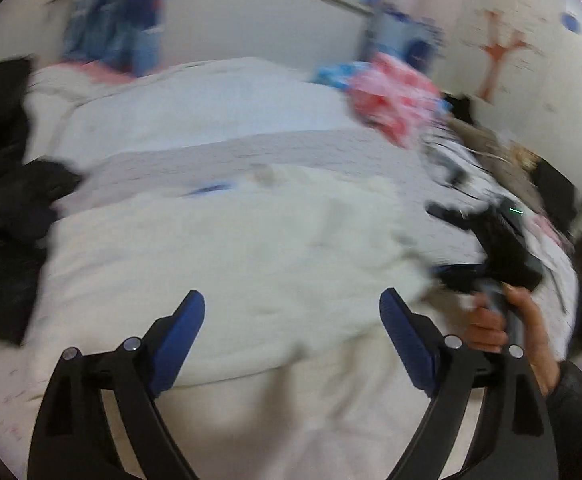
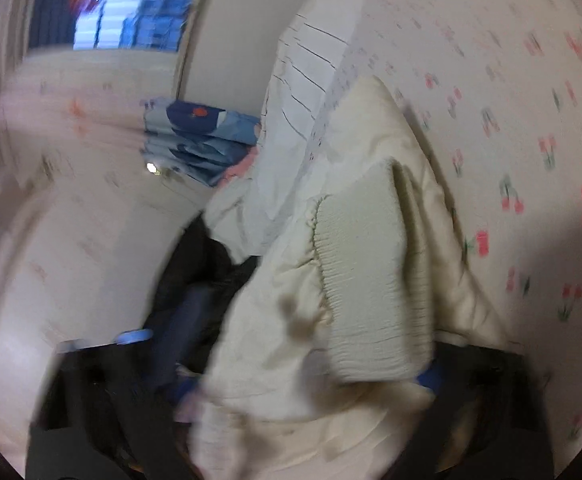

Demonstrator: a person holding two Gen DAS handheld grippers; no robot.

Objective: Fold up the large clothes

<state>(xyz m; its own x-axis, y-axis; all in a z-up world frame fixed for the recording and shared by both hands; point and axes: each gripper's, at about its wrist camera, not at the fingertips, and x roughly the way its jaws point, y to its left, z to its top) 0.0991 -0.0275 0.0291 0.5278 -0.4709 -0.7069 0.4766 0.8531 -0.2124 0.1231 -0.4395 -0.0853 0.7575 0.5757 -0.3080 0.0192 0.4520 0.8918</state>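
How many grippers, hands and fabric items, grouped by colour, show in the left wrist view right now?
Grippers: 2, left gripper open, right gripper at the cream jacket's edge
Hands: 1, right hand
Cream/white garments: 1, cream jacket
Black clothes: 1, black pile
Pink-and-blue fabric: 1, pink bundle
Total: 6
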